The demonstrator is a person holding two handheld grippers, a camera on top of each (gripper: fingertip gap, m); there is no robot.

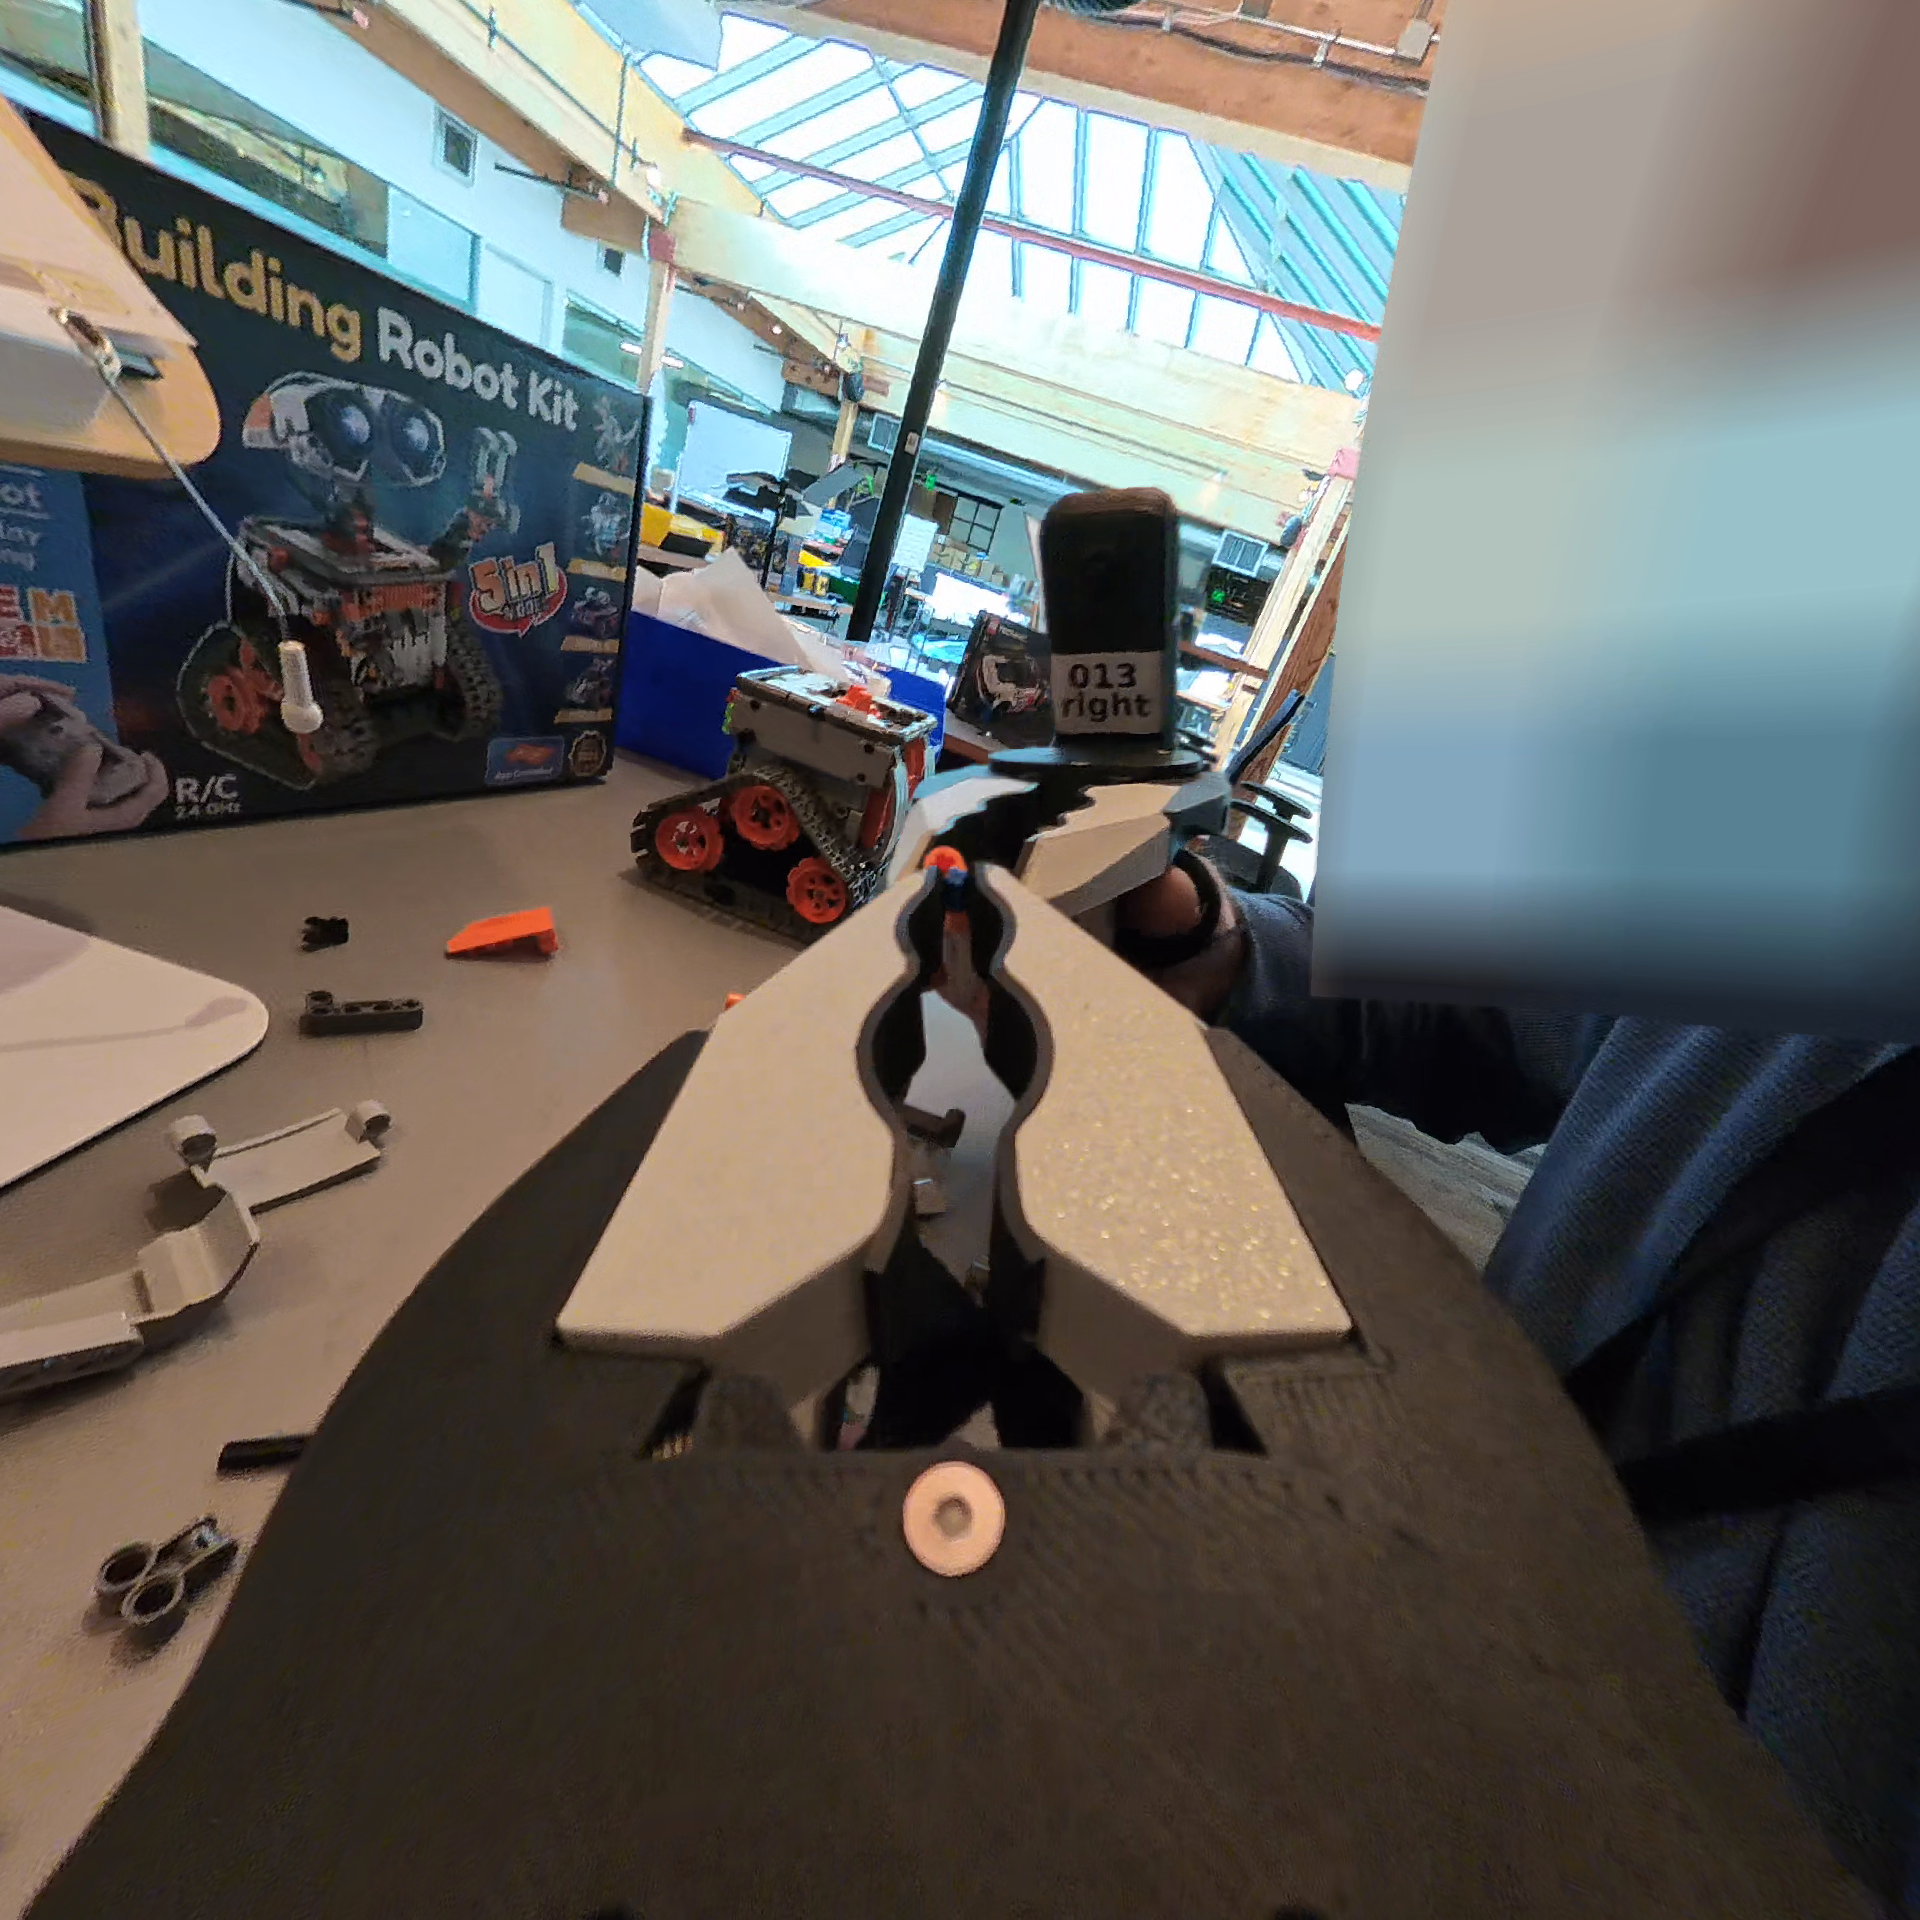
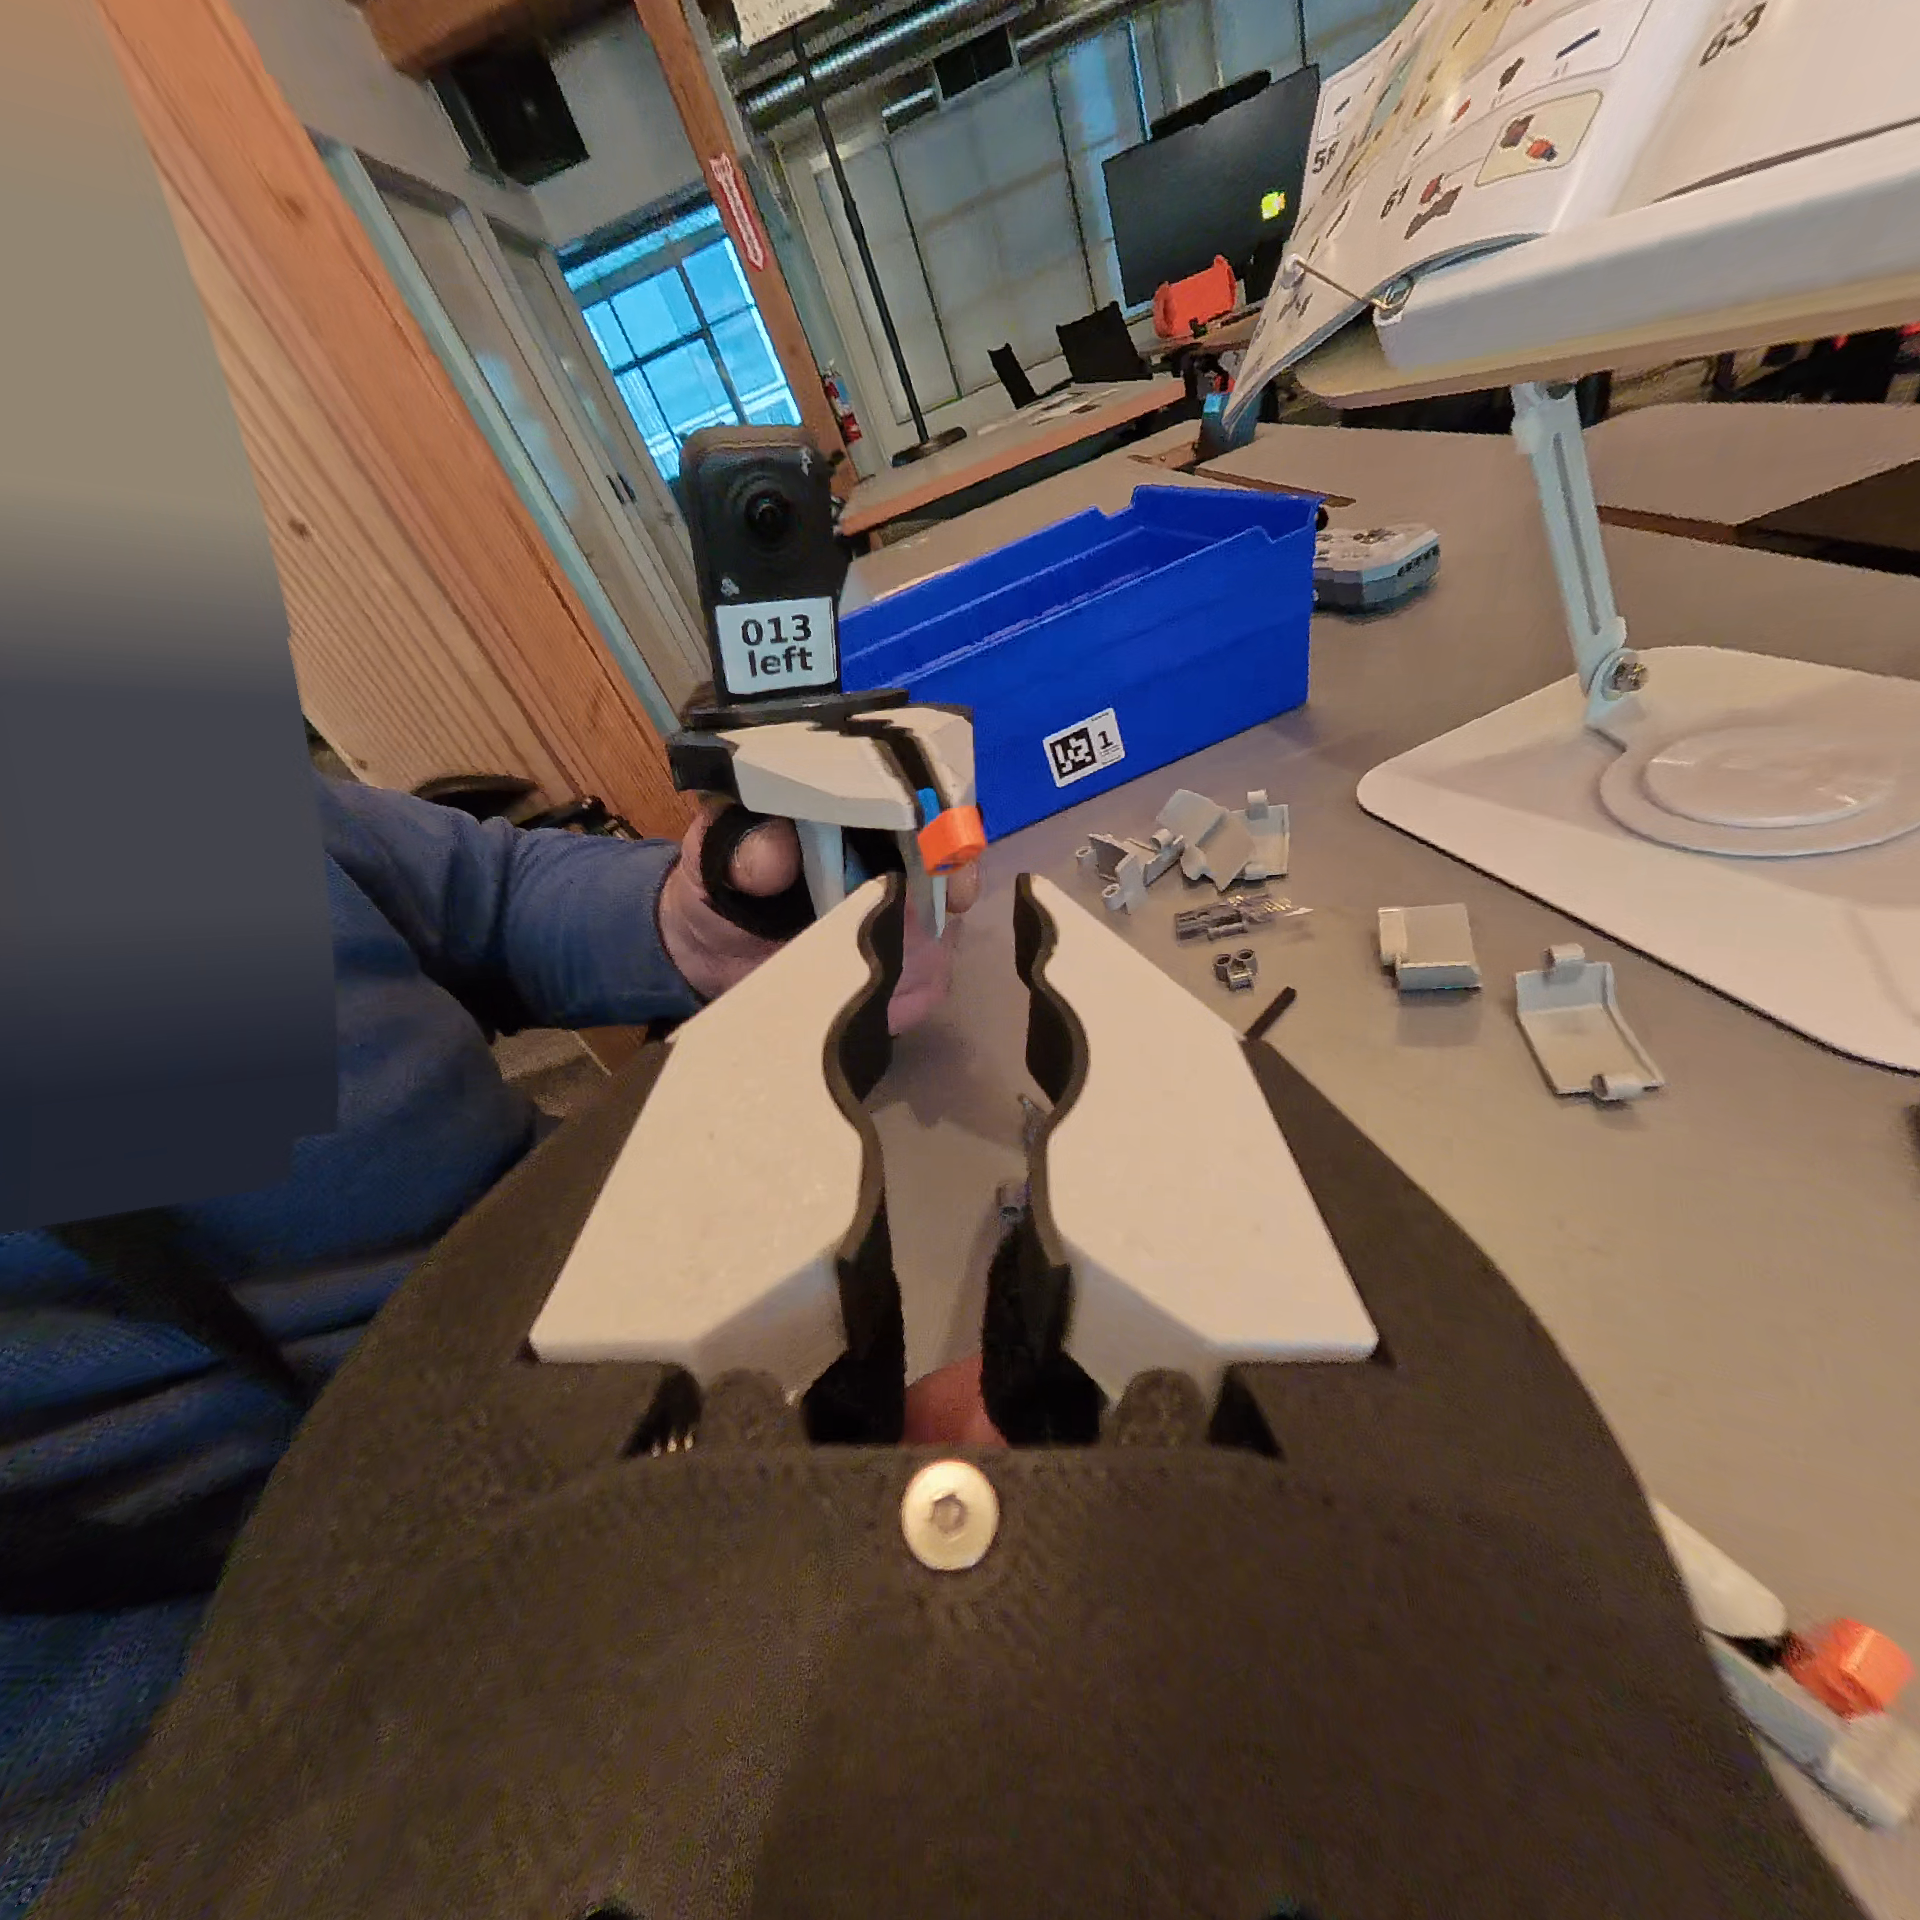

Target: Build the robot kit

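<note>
My left gripper (image 1: 951, 896) is shut on a small piece with an orange bush (image 1: 943, 860) and a blue pin, held above the grey table (image 1: 499, 1060). In the right wrist view the left gripper (image 2: 920, 800) shows the orange bush (image 2: 951, 836) and a pale grey bar hanging from its tips. My right gripper (image 2: 956, 896) is open and empty, its tips just in front of that held piece. It shows in the left wrist view (image 1: 997, 821) right behind the held piece. A tracked robot model (image 1: 779, 821) with orange wheels stands behind.
A kit box (image 1: 343, 582) stands at the back left. An orange wedge (image 1: 504, 932), black connectors (image 1: 362, 1013) and grey panels (image 1: 197, 1226) lie loose. A blue bin (image 2: 1081, 623), more grey parts (image 2: 1195, 847) and a white book stand (image 2: 1662, 769) holding a booklet are on the right. Both grippers' tips are close together, under 4 cm apart.
</note>
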